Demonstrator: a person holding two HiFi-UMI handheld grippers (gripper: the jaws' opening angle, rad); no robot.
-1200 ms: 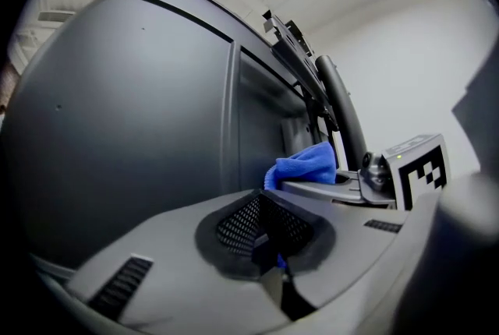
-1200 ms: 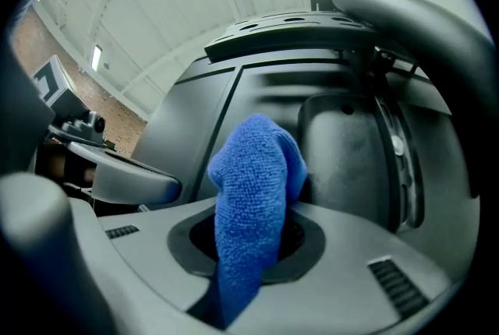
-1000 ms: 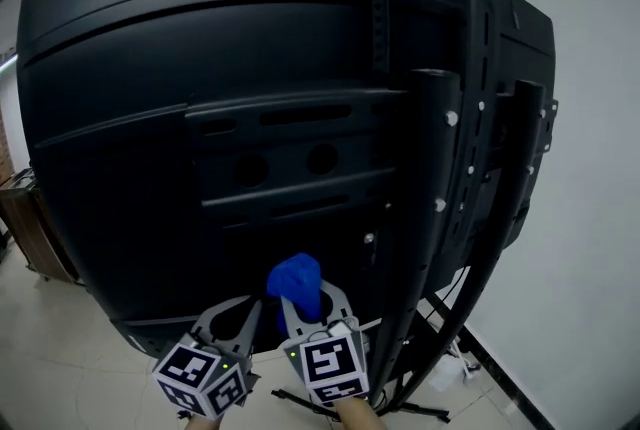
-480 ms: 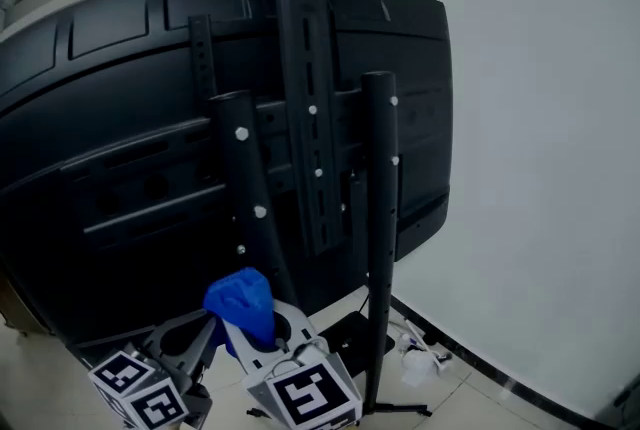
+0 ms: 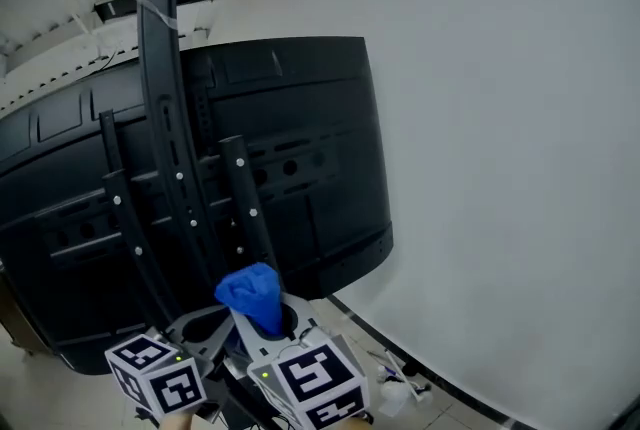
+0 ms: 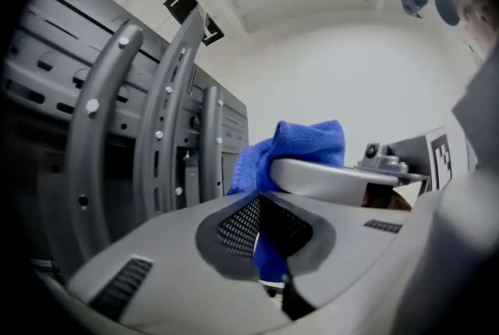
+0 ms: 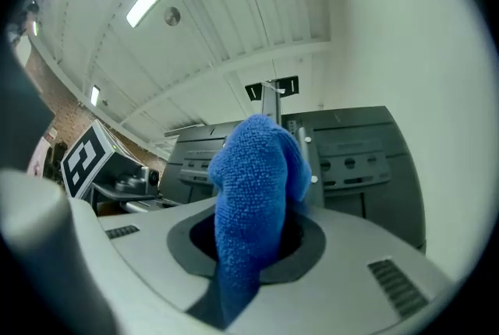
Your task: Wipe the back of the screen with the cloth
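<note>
The big black screen (image 5: 300,148) shows its back, mounted on a black stand with upright posts (image 5: 172,168). A bunched blue cloth (image 5: 252,293) sticks up from my right gripper (image 5: 262,320), which is shut on it, below and a little in front of the screen's lower edge. The cloth is not touching the screen. My left gripper (image 5: 200,330) sits just to its left, jaws together with nothing in them. In the right gripper view the cloth (image 7: 253,193) rises between the jaws, hiding part of the screen (image 7: 359,154). The left gripper view shows the cloth (image 6: 300,142) beyond my shut jaws.
A white wall (image 5: 500,168) fills the right, close beside the screen's right edge. Cables and small white items (image 5: 395,380) lie on the floor by the wall's dark skirting. The stand's curved posts (image 6: 101,139) stand near the left gripper. Brown furniture (image 5: 15,323) is at the far left.
The head view has swung right: screen and stand slid left and shrank, the white wall now fills the right. Both grippers stay low, the right still holding the cloth.
</note>
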